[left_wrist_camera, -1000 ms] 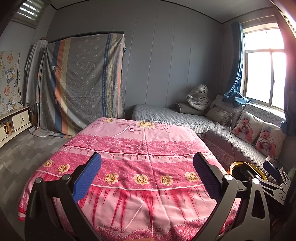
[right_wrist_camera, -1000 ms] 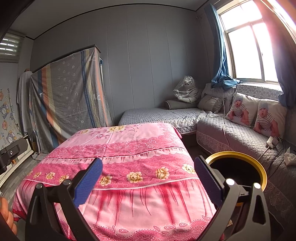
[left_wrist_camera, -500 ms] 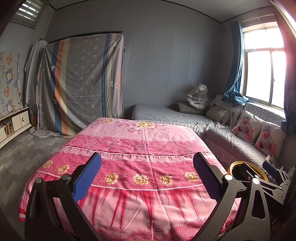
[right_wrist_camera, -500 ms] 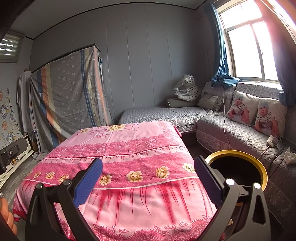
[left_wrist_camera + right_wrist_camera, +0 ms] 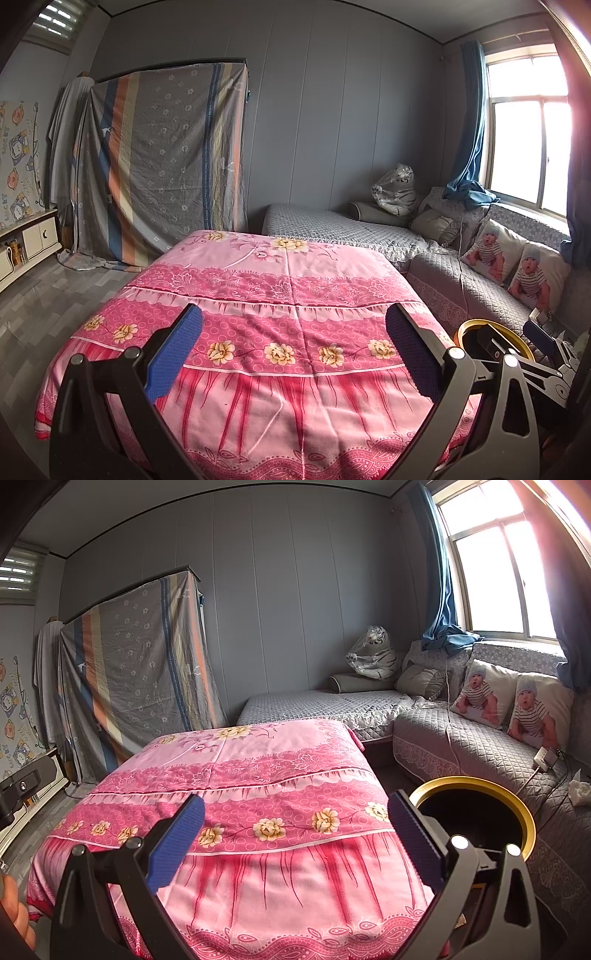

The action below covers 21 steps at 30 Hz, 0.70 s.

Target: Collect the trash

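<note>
A black trash bin with a gold rim stands on the floor between the pink-covered table and the grey sofa; its rim also shows in the left wrist view. A crumpled white tissue lies on the sofa seat at the far right. My left gripper is open and empty, held above the near end of the pink cloth. My right gripper is open and empty, its right finger just left of the bin. The right gripper also shows in the left wrist view.
A grey daybed with a wrapped plush toy stands at the back. Two baby-print pillows lean on the sofa. A white charger and cable lie on the seat. A cloth-draped wardrobe stands at back left.
Both views have shifted only slightly; the grippers stay open and empty and nothing in the room has moved.
</note>
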Each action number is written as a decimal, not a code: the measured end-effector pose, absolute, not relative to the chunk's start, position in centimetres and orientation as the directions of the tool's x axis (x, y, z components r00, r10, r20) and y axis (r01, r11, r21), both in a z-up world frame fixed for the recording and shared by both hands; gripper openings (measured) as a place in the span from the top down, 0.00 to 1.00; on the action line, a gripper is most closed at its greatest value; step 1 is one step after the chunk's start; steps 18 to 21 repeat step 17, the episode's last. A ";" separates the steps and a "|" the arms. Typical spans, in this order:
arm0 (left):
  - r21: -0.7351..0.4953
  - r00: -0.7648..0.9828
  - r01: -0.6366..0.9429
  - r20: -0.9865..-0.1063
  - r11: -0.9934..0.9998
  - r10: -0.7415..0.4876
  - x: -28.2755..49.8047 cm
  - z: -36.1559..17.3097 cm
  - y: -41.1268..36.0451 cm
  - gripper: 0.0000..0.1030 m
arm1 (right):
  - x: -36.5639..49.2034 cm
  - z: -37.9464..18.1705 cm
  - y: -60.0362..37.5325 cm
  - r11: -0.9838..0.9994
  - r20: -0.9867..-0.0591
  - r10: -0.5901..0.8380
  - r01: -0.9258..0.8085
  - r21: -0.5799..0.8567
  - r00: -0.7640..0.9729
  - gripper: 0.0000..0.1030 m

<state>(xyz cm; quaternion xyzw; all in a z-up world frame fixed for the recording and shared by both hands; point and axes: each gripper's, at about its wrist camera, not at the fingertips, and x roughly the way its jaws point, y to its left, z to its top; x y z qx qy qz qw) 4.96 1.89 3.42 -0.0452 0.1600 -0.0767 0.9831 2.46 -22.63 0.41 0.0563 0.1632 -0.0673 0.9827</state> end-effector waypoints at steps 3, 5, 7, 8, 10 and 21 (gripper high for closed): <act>-0.119 0.935 0.140 -0.310 0.983 -0.170 5.1 3.3 2.0 0.08 | 2.5 0.3 -22.6 0.985 -0.330 -0.112 0.150 0.090 0.937 0.07; -0.117 0.937 0.133 -0.309 0.984 -0.163 5.2 3.3 2.1 0.08 | 2.4 0.1 -22.6 0.985 -0.332 -0.112 0.149 0.090 0.937 0.07; -0.113 0.938 0.130 -0.308 0.985 -0.159 5.2 3.2 2.1 0.08 | 2.3 0.0 -22.5 0.985 -0.334 -0.110 0.149 0.091 0.936 0.07; -0.112 0.939 0.128 -0.306 0.985 -0.157 5.1 3.1 2.0 0.08 | 2.3 0.0 -22.5 0.985 -0.334 -0.110 0.148 0.091 0.936 0.07; -0.116 0.941 0.129 -0.300 0.985 -0.158 5.0 3.2 2.1 0.08 | 2.4 0.0 -22.5 0.985 -0.335 -0.109 0.148 0.091 0.936 0.07; -0.104 0.949 0.122 -0.280 0.987 -0.147 4.6 3.3 1.8 0.08 | 2.3 0.0 -22.4 0.985 -0.337 -0.110 0.148 0.092 0.935 0.07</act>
